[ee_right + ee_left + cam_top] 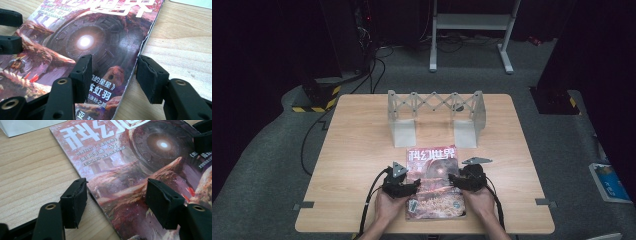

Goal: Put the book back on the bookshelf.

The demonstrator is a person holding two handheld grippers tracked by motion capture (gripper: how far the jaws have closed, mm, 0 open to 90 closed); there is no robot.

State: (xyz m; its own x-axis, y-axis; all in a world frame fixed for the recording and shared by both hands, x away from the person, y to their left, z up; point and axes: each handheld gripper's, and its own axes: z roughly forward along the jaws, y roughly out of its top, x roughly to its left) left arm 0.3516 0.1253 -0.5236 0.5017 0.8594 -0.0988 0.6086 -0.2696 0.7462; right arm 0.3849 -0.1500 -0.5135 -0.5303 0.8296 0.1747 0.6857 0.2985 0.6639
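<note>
A magazine [434,182] with a reddish sci-fi cover lies flat on the wooden table [362,145], near its front edge. My left gripper [412,186] sits low at the magazine's left edge. In the left gripper view its jaws [116,193] stand open and straddle that edge of the magazine [130,165], one pad over bare wood and one over the cover. My right gripper [455,179] is at the right edge. Its jaws [113,72] are open too, with the slightly curled edge of the magazine [85,40] between them and no pad pressing on it.
A grey scissor-lattice rack [434,107] on two white feet stands just beyond the magazine, mid-table. A blue book [609,182] lies on the floor to the right. Cables trail from both grippers toward the table's front edge.
</note>
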